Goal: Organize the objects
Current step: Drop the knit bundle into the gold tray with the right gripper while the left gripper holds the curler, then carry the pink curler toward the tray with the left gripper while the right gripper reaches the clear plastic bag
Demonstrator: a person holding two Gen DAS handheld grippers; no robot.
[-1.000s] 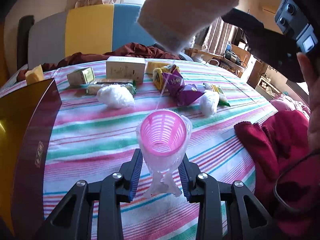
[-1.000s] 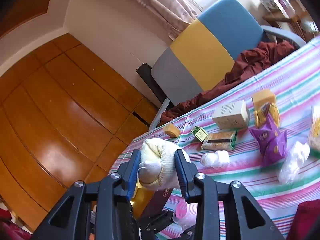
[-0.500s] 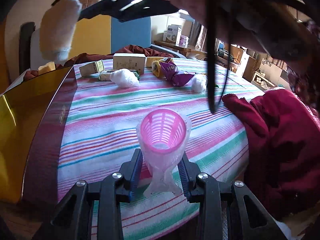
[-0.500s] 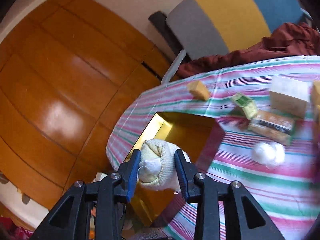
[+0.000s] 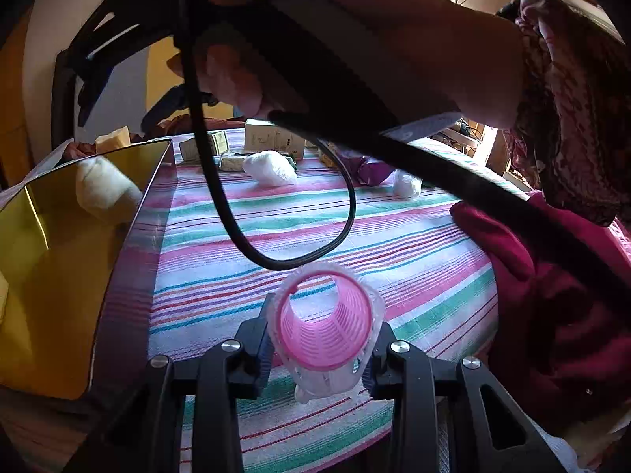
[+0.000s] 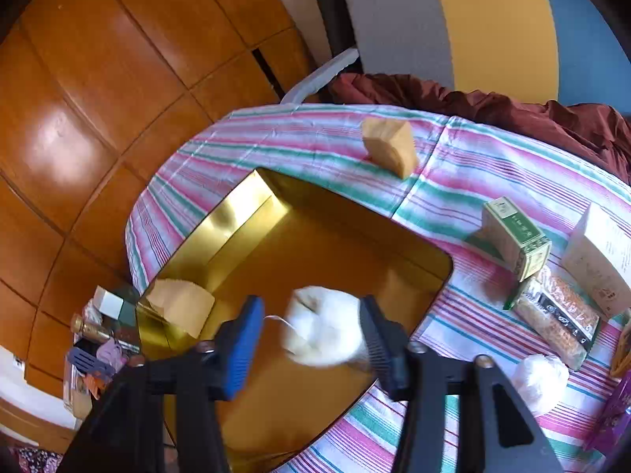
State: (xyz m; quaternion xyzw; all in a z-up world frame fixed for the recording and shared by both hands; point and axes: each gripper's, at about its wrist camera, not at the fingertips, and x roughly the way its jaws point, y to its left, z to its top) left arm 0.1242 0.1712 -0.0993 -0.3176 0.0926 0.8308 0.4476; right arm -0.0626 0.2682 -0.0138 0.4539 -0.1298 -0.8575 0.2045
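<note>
L gripper (image 5: 321,358): fingers clamped on pink hair roller (image 5: 325,321) in a clear wrapper, held over near edge of worktop (image 5: 394,236), open end facing cam.

R gripper (image 6: 311,339): fingers opening, spread wide. Cream sock ball (image 6: 321,325) sits in the gap, blurred, above the gold tray (image 6: 252,213). Blue pad on one side is clear of it; other side looks close/touching, can't tell for sure. In L cam the ball shows over the tray's far part, w/ the person's hand (image 5: 355,39) and a black cable (image 5: 276,260) overhead.

Tray is at worktop's left edge. A tan block (image 6: 181,309) lies in its near-left corner.

Further back on striped cloth: white wad (image 5: 270,167), second white wad (image 5: 408,185), purple packet (image 5: 370,171) btwn them. Toward far edge: green box (image 6: 514,238), white box (image 6: 603,260), flat snack pack (image 6: 556,319) just beside both. Another tan block (image 6: 390,148) stands alone near far-left edge. Red cloth (image 5: 552,295) covers right edge.
</note>
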